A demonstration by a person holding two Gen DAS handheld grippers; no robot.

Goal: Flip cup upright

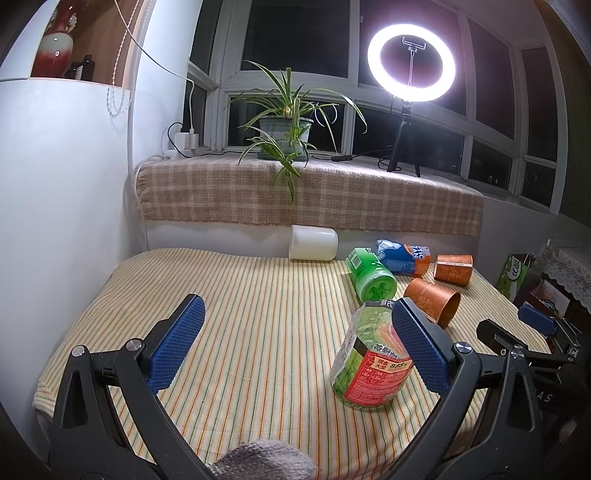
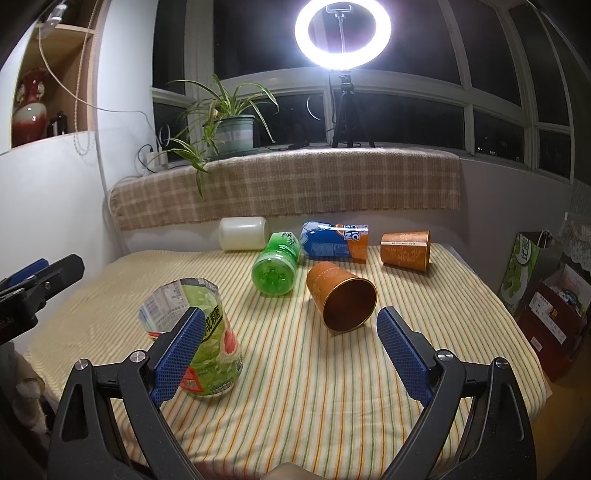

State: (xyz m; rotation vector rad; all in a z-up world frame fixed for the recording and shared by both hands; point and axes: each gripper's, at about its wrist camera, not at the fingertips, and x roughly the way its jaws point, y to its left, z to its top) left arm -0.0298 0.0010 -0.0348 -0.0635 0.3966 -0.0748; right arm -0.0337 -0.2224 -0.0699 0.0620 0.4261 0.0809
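**Rolling cups and a soft cloth: where this could slip**

Night-dark windows, a glaring ring light (image 2: 342, 34) and a potted plant (image 2: 233, 132) on the plaid-covered sill back a tabletop (image 2: 314, 387) spread with a striped cloth. Several cups lie on it. One clear cup with a green and red label (image 2: 207, 354) stands with its wider end down, just beside the left pad of the right tongs (image 2: 291, 350). An orange cup (image 2: 341, 297) lies on its side near the middle, mouth turned toward the right wrist camera, ahead of the gap between the right tongs' pads. Behind it lie a green cup (image 2: 275, 264), a blue and orange one (image 2: 334, 242), a second orange cup (image 2: 405, 250) and a white one (image 2: 243, 233), all tipped over.

Both tongs are spread wide and hold nothing. The left tongs (image 1: 295, 341) hover with their right pad in front of the labelled cup (image 1: 369, 363); whether it touches I cannot tell.

My judgement is that the nearest orange cup is next. Being round and on its side, it could roll away if one pad meets it first. A thin wall may buckle under a hard squeeze. The cloth could bunch and tip the cup as it is set down. Either tongs swinging in could also knock the standing cup over, since it is so close.
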